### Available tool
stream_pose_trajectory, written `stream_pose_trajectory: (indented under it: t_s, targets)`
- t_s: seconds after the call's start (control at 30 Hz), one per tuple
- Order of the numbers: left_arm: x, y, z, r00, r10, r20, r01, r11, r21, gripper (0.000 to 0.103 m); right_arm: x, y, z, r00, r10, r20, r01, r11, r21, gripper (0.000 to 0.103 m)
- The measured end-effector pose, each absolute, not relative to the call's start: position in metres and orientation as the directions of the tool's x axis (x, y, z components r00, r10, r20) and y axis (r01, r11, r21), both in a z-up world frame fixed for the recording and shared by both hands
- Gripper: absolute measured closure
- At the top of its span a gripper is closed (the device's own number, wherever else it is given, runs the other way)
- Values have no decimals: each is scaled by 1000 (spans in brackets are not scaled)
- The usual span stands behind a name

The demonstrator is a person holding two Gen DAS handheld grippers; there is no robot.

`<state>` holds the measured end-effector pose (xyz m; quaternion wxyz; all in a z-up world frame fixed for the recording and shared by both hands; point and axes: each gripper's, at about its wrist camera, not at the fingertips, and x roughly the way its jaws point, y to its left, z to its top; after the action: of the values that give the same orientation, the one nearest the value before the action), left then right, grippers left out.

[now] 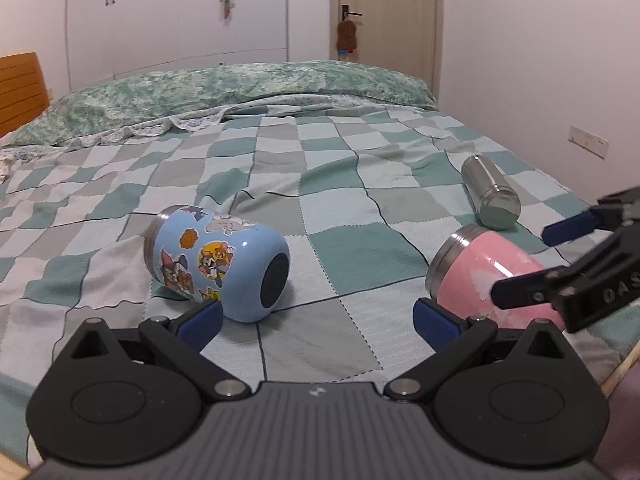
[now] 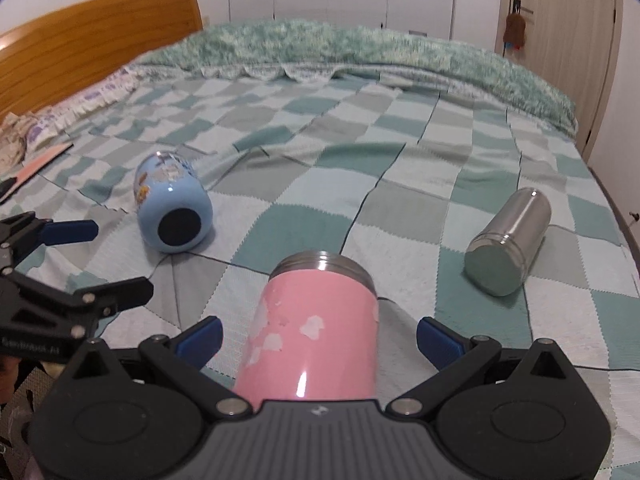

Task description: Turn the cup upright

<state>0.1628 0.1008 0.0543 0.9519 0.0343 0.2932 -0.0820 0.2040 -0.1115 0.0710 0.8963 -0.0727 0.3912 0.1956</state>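
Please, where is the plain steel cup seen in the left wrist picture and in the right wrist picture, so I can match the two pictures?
Left wrist view: the steel cup lies on its side at the right, beyond the pink cup.
Right wrist view: the steel cup lies on its side at the right, its flat end toward the camera.
Shared landmark: the blue cartoon cup, also on its side, left of the pink cup in both.

On the checked blanket lie a blue cup, a pink cup and a steel cup, all on their sides, with the left gripper spread wide and the right gripper around the pink cup.
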Motion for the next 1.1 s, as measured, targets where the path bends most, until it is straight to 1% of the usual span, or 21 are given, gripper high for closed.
stream_pose_trajectory:
  t_s: [0.13,0.27,0.33,0.4,0.57,0.63,0.9,1.1]
  targets:
    - [168,106,48,801,-176,-571,217,976,3,0,220,-99,63,570,263,-779,-380,924,34,0]
    - [174,111,44,793,-191,-578,228,974,-9,0,234,-88,57,523,244,-817,-369,929,41,1]
    - [177,112,42,789,-196,-582,233,972,-12,0,242,-83,53,493,228,-839,-366,930,38,3]
    - [179,114,41,788,-201,-581,239,971,-12,0,249,-80,52,480,205,-853,-352,935,26,8]
    - [183,115,36,785,-208,-584,248,969,-13,0,261,-78,46,429,172,-887,-331,943,23,14]
    - [184,116,35,783,-212,-584,250,968,-16,0,263,-79,44,411,164,-897,-321,947,26,19]
    - [185,117,34,783,-217,-584,252,968,-22,0,266,-88,45,399,200,-895,-294,952,81,20]
    - [182,117,36,787,-216,-578,250,968,-21,0,251,-101,50,458,270,-847,-307,942,135,20]
